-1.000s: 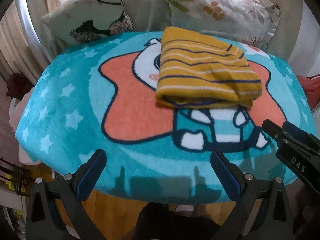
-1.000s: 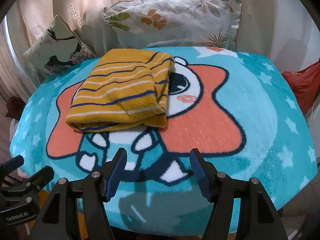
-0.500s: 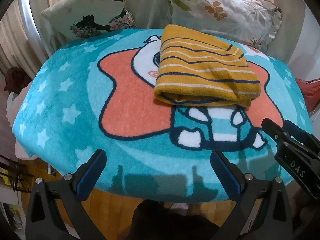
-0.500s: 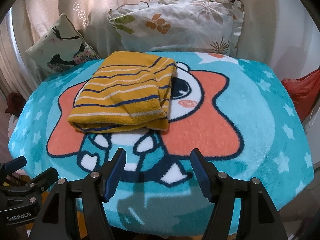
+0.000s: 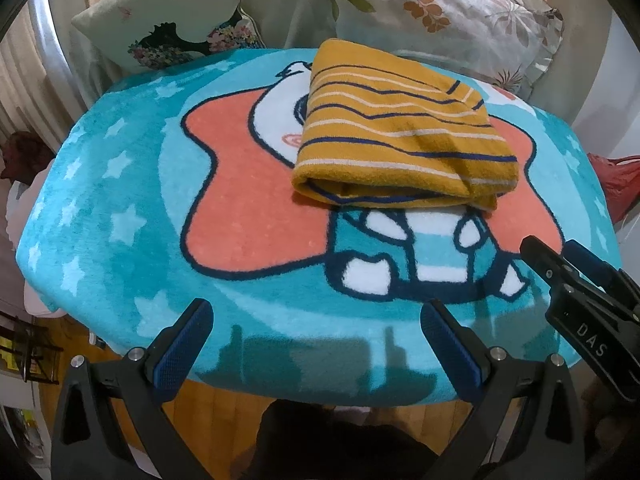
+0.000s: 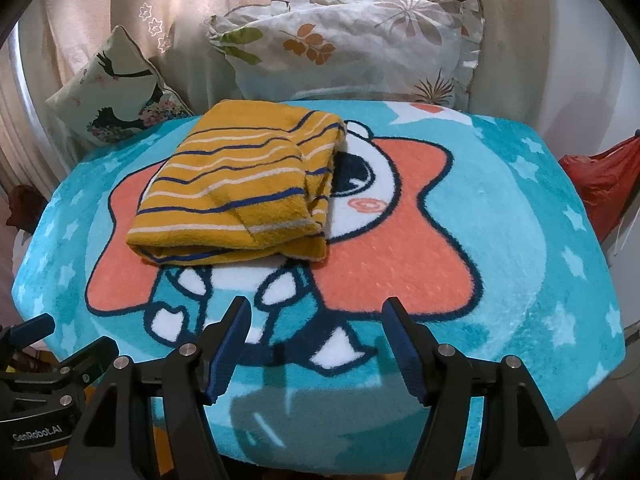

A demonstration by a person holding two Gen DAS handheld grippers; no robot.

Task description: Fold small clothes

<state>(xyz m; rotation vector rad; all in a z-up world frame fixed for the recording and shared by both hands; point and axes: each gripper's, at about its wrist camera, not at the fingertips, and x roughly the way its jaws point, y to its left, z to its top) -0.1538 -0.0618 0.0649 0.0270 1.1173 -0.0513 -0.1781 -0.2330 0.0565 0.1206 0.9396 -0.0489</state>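
Note:
A yellow garment with navy and white stripes [image 5: 400, 136] lies folded into a thick rectangle on the teal cartoon blanket [image 5: 120, 208]. It also shows in the right wrist view [image 6: 240, 184], left of centre. My left gripper [image 5: 316, 332] is open and empty, held over the blanket's near edge, well short of the garment. My right gripper [image 6: 316, 332] is open and empty, also at the near edge. The right gripper shows at the right of the left wrist view [image 5: 576, 276]; the left gripper shows at the lower left of the right wrist view [image 6: 60, 344].
Two pillows lean at the back: a floral one [image 6: 360, 48] and one with a black bird print [image 6: 116, 92]. A red bag [image 6: 600, 176] sits off the right side. Wooden floor [image 5: 224, 400] shows below the blanket's near edge.
Both grippers have drawn slightly back and shifted; the garment stays folded in place. Both stay open and empty.

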